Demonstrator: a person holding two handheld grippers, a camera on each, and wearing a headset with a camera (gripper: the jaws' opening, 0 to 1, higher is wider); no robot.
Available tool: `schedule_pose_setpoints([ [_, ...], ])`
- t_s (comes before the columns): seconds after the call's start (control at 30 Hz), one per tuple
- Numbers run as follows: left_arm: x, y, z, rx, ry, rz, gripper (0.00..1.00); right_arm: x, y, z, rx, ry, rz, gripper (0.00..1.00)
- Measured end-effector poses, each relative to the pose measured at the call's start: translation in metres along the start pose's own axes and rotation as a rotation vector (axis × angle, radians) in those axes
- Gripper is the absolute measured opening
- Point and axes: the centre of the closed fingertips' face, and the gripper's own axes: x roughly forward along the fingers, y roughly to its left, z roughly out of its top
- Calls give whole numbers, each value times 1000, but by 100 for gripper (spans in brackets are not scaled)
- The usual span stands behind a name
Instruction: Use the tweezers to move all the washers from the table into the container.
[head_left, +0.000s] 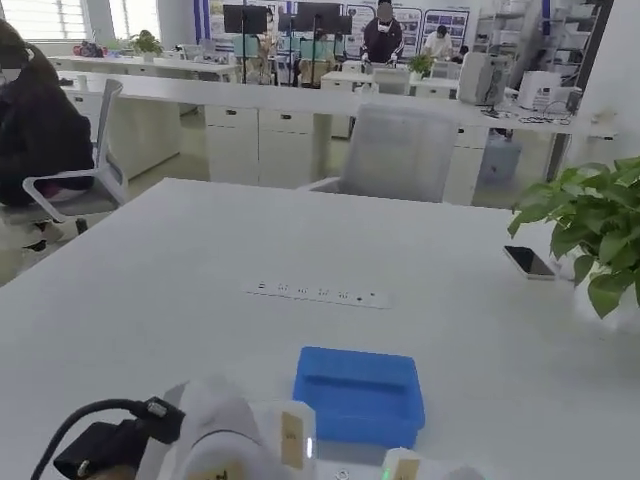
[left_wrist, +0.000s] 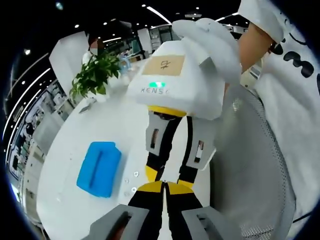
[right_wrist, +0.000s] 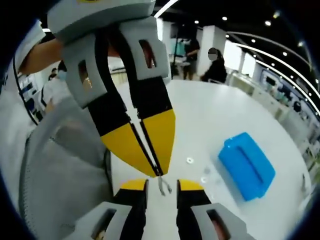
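Observation:
My left gripper comes down from the top of the right gripper view, its yellow fingers shut on thin metal tweezers. The tweezers' tips poke out between the yellow tips of my right gripper, which stands open around them. In the left gripper view the right gripper faces my left gripper tip to tip. Small washers lie on the white table between the grippers and the blue container. The blue container sits just beyond both white gripper housings.
A power strip lies mid-table beyond the container. A phone and a leafy plant are at the right edge. A mesh office chair is close behind the grippers. Other people sit at desks farther back.

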Motion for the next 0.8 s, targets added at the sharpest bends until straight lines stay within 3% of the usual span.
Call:
schedule_pose_setpoints([
  [0.13,-3,-3,3,2,5,-5,0,0,-2,-4,-14,17,9,5],
  [0.23,-7,-5,6,19,-5,4,0,-2,-2,-2,-18,20,21,7],
  [0.53,-16,5,9,-37,-62,69,0,-6,-6,6,-55,4,-16,4],
  [0.8,-20,-2,6,-1,-62,35,0,-3,1,6,-119,28,-1,6],
])
